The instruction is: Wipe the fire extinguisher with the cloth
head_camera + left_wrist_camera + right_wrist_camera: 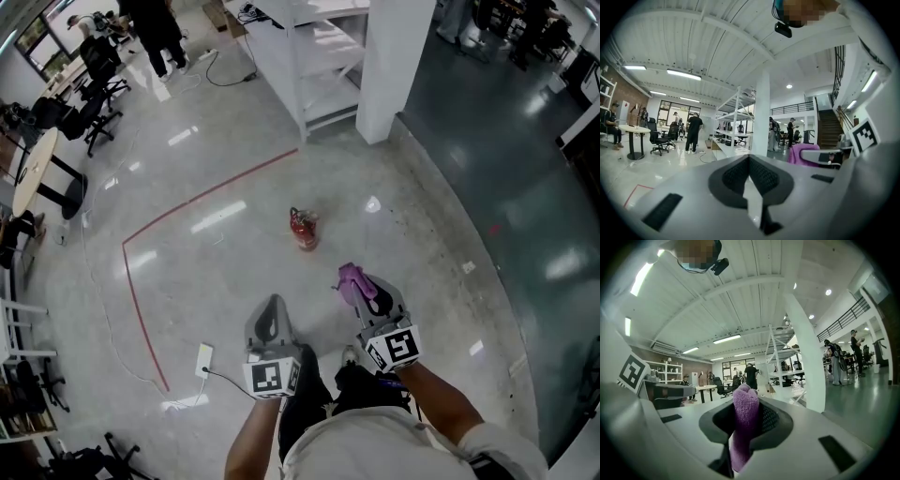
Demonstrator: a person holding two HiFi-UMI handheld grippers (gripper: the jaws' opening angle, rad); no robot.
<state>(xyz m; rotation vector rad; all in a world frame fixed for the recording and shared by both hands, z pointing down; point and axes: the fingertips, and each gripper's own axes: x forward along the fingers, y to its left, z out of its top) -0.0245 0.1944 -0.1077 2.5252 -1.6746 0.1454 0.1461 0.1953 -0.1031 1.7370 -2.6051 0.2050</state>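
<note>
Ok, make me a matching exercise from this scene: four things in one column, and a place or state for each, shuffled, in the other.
Things:
1. fire extinguisher
2. cloth
3. left gripper
4. red tape line

Places or states:
A. shut, nothing between its jaws
B. stuck to the floor, left of the fire extinguisher
C. on the floor ahead of both grippers, untouched
D. clamped in the right gripper

Pairs: 1-C, 2-D, 3-A, 4-B.
</note>
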